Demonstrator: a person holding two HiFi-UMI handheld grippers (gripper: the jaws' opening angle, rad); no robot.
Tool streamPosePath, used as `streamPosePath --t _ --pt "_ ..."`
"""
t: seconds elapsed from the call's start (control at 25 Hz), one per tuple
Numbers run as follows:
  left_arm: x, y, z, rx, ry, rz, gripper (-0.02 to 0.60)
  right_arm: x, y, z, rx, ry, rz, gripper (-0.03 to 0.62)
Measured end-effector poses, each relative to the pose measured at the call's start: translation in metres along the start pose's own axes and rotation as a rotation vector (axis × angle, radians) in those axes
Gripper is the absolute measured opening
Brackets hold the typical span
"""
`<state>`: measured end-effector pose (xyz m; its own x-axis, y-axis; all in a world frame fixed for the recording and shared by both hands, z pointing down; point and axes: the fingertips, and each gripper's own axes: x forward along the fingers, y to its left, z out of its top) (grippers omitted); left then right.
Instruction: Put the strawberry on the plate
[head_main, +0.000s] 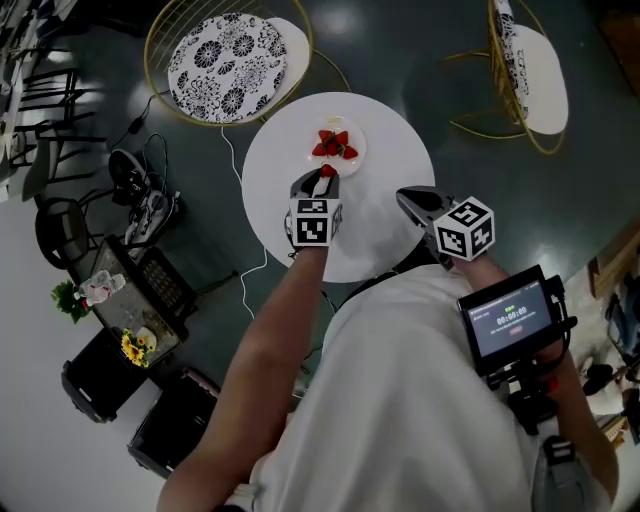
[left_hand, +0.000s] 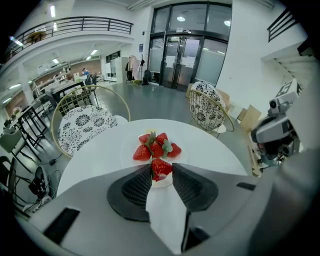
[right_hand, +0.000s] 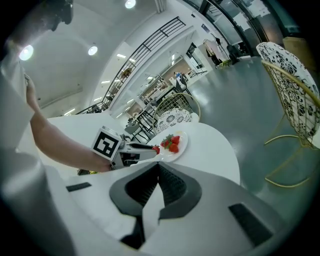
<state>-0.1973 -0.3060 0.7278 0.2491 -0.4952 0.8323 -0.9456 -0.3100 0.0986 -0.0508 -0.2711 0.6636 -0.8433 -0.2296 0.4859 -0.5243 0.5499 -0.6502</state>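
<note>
One strawberry (left_hand: 161, 168) is pinched between the jaws of the left claw (left_hand: 161, 172), gripped at its sides with its red tip showing above them. It is held at the near rim of the plate (left_hand: 129, 150), just beside the heap of berries (left_hand: 156, 147) already lying there. From the head view, the left claw (head_main: 325, 178) is seen reaching across the round white surface (head_main: 390, 200), and the plate (head_main: 360, 140) sits toward the far side. The right claw (right_hand: 156, 167) is pressed together with nothing between its jaws. It is held over the right edge of the surface, well apart from the plate. A patterned chair (head_main: 228, 55) stands beyond the surface.
</note>
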Motion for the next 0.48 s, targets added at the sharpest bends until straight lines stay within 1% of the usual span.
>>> streamPosePath --t 0.16,0.48 --pt "0.024 -0.018 0.015 0.013 0.033 0.007 0.127 -0.022 -0.027 0.005 0.020 -0.009 -0.008 0.008" --pt "0.034 -0.013 0.012 0.039 0.066 0.006 0.129 -0.024 -0.033 0.007 0.032 -0.019 -0.028 0.008"
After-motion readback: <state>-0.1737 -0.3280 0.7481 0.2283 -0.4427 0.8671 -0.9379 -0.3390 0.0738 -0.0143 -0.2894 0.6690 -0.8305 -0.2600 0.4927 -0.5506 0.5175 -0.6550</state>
